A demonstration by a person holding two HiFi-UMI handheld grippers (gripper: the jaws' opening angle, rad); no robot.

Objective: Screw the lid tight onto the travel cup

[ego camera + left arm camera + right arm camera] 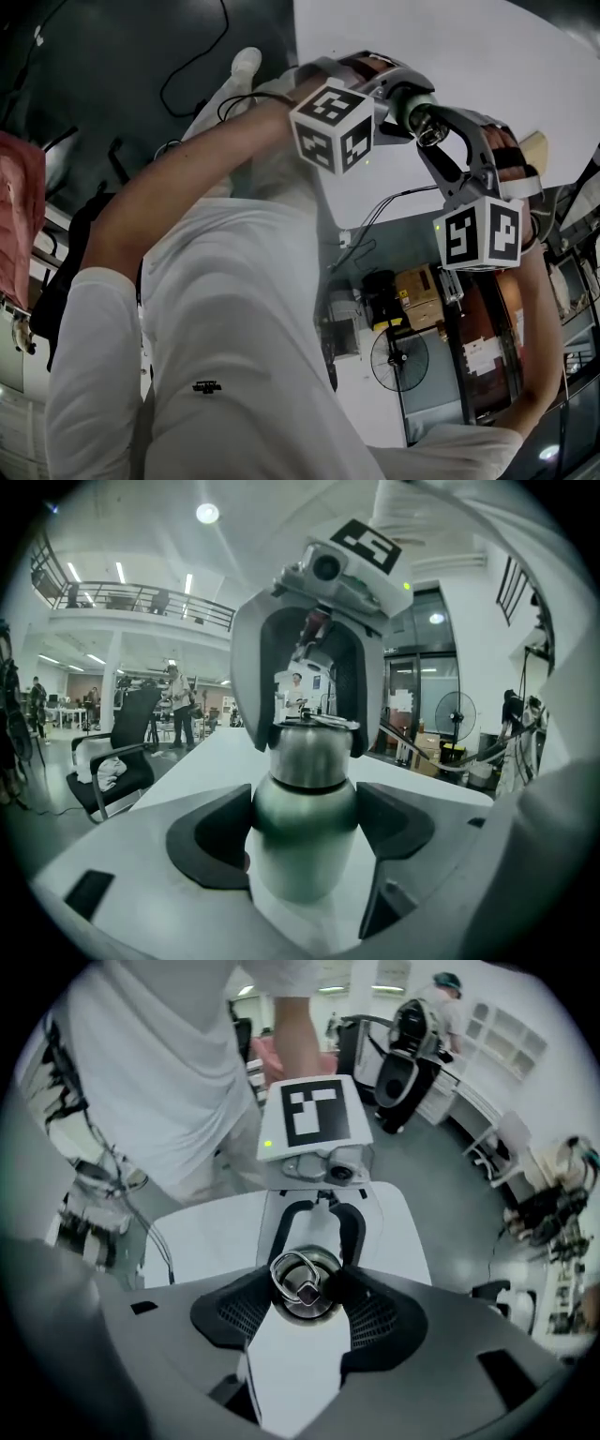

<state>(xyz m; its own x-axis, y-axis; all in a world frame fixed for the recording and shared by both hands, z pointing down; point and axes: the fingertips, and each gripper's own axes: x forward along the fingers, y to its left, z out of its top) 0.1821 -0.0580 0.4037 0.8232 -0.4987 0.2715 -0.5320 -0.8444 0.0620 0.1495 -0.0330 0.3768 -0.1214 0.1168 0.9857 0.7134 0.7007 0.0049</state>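
Note:
A steel travel cup (302,841) stands upright between the dark pads of my left gripper (305,822), which press on its rounded body from both sides. Its steel lid (302,1288), topped by a wire ring, sits on the cup's neck. My right gripper (305,1302) comes from straight above, its two pads against the lid's rim. In the left gripper view the right gripper's grey fingers (248,682) flank the lid (309,752). In the head view both grippers meet at the cup (424,117) over the white table (450,56).
The person's white shirt and forearms fill most of the head view. A black office chair (117,752) stands left of the table, a floor fan (457,714) at the right. Several people stand far back in the hall. Cables (103,1180) hang near the table's edge.

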